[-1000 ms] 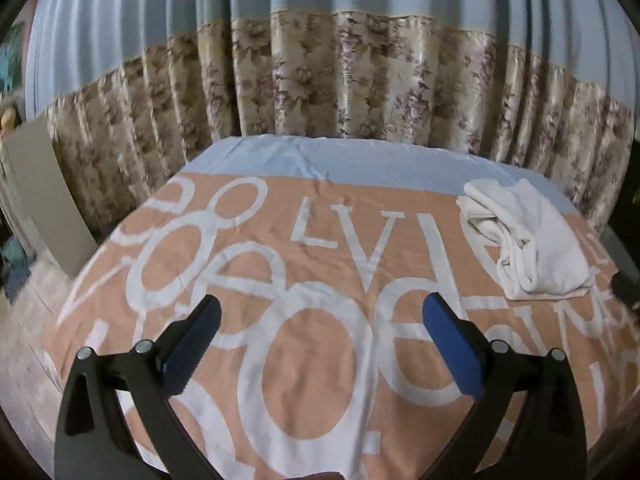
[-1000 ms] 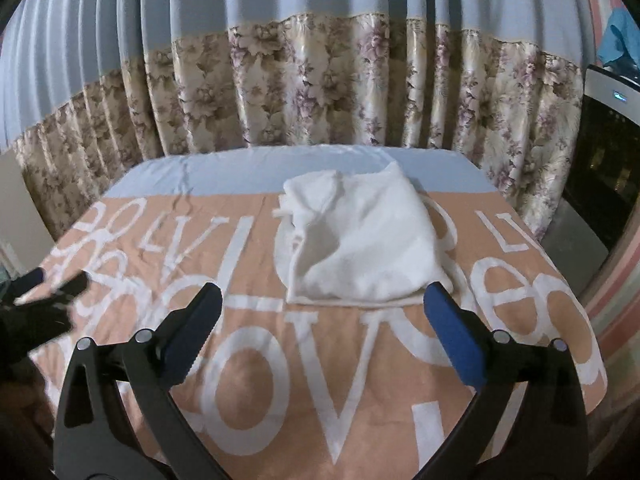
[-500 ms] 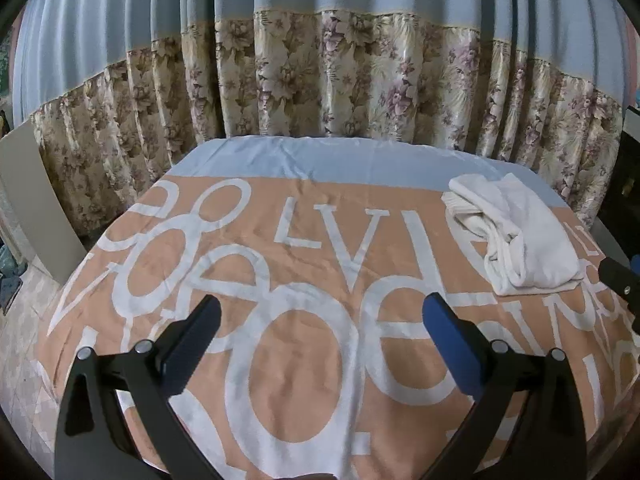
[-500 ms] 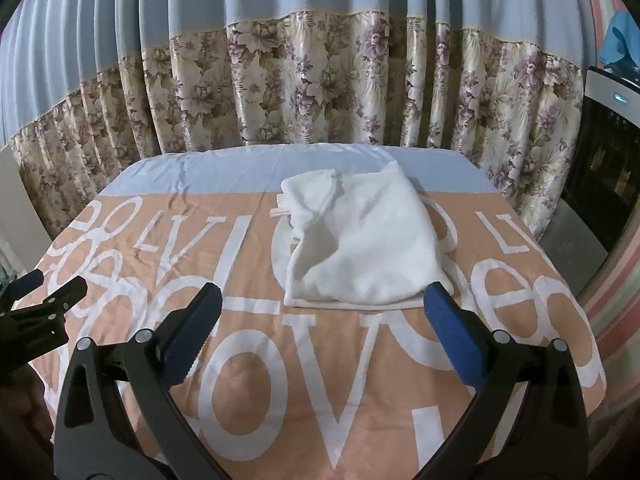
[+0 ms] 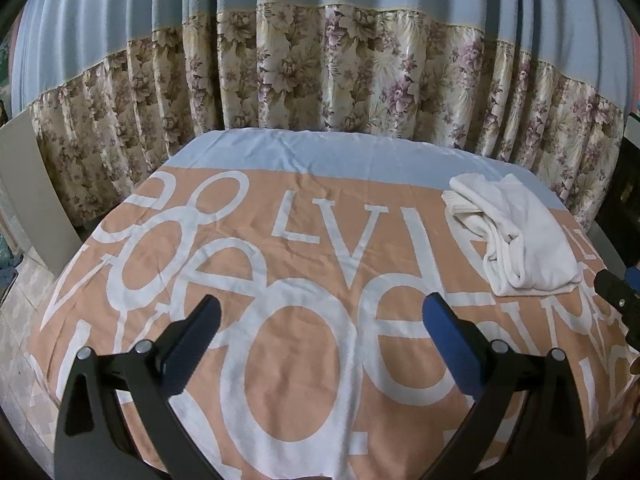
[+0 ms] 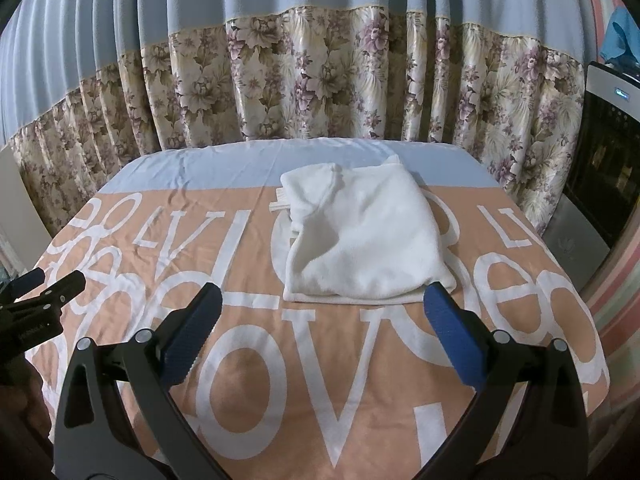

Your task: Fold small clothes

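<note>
A white garment (image 6: 362,240) lies folded into a thick bundle on the orange cloth with white letters (image 6: 304,364), toward the back of the table. It also shows in the left wrist view (image 5: 516,236) at the far right. My right gripper (image 6: 320,312) is open and empty, held above the cloth just in front of the garment. My left gripper (image 5: 320,316) is open and empty over the middle of the cloth, well left of the garment. Each gripper shows at the edge of the other's view: the right one (image 5: 620,300), the left one (image 6: 40,292).
A floral and blue curtain (image 6: 320,80) hangs close behind the table. A dark appliance (image 6: 600,160) stands at the right. A pale board (image 5: 32,192) leans at the left. The table's edges drop off left, right and front.
Both views have pulled back and lifted slightly from the table. The left view has swung so the garment sits a bit farther away. The garment has not moved; both grippers stay open.
</note>
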Demonstrator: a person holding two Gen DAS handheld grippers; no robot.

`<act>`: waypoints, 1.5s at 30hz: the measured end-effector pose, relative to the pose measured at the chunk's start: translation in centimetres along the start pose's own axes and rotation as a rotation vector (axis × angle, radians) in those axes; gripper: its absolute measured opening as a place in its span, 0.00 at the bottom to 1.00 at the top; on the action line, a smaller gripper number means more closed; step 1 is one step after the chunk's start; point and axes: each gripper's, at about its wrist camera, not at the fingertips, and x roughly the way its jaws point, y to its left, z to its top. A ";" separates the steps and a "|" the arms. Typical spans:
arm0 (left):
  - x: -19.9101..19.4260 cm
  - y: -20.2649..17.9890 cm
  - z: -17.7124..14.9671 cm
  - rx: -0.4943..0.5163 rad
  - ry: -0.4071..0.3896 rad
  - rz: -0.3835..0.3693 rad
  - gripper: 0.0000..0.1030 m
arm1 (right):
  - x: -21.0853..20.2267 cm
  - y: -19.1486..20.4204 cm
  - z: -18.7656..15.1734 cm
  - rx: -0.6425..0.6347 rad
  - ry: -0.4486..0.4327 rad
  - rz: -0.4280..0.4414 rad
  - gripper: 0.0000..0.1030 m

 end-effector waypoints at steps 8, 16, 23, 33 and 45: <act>-0.3 -0.5 -0.1 0.011 -0.017 -0.020 0.98 | 0.2 0.0 -0.6 -0.002 0.009 0.004 0.97; -0.3 -0.4 -0.1 0.011 -0.026 0.007 0.98 | 0.3 0.0 -0.7 0.003 0.007 0.005 0.97; -0.3 -0.5 -0.1 0.013 -0.024 0.003 0.98 | 0.6 0.1 -1.0 0.001 0.017 0.010 0.97; -0.5 -0.5 -0.2 0.022 -0.026 0.018 0.98 | 0.5 0.0 -0.9 0.007 0.005 0.010 0.97; -0.4 0.0 -0.4 0.022 -0.017 0.011 0.98 | 0.6 0.0 -0.9 0.006 0.016 0.017 0.97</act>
